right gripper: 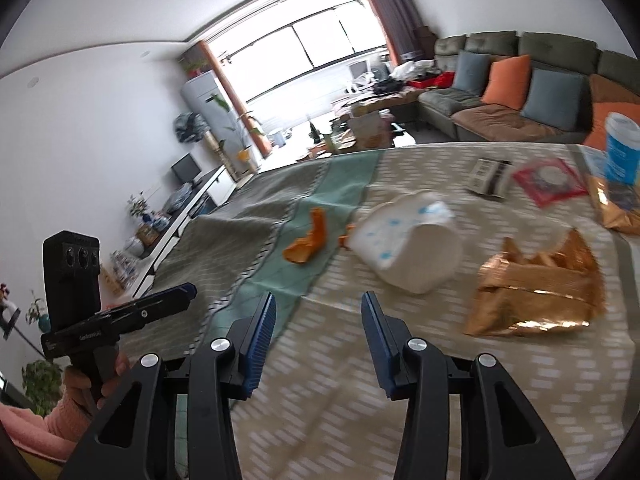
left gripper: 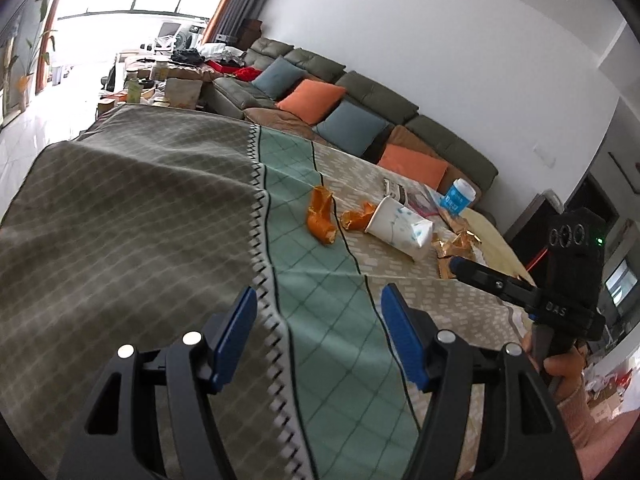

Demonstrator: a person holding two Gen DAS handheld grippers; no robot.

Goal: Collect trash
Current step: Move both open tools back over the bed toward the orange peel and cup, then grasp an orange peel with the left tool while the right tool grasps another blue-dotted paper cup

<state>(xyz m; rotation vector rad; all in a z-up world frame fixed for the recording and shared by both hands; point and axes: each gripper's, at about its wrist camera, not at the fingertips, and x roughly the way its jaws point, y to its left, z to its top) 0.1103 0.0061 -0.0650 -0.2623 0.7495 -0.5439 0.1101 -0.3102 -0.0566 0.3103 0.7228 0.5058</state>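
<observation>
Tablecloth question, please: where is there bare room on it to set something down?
The grey-checked section beside the green stripe is bare. It is crowded past the orange peel: tipped paper cup, gold wrappers, blue tub.

Daylit room, fisheye views, some motion blur

Glare blows out the window [right gripper: 304, 52]; walls bow toward dark corners. In the right wrist view the paper cup [right gripper: 408, 240] and the tablecloth [right gripper: 500, 380] near its front edge smear; the left wrist view is sharper.

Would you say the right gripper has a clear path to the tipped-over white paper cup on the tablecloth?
Probably yes: the right gripper is open and empty, and only bare tablecloth lies between it and the white paper cup.
</observation>
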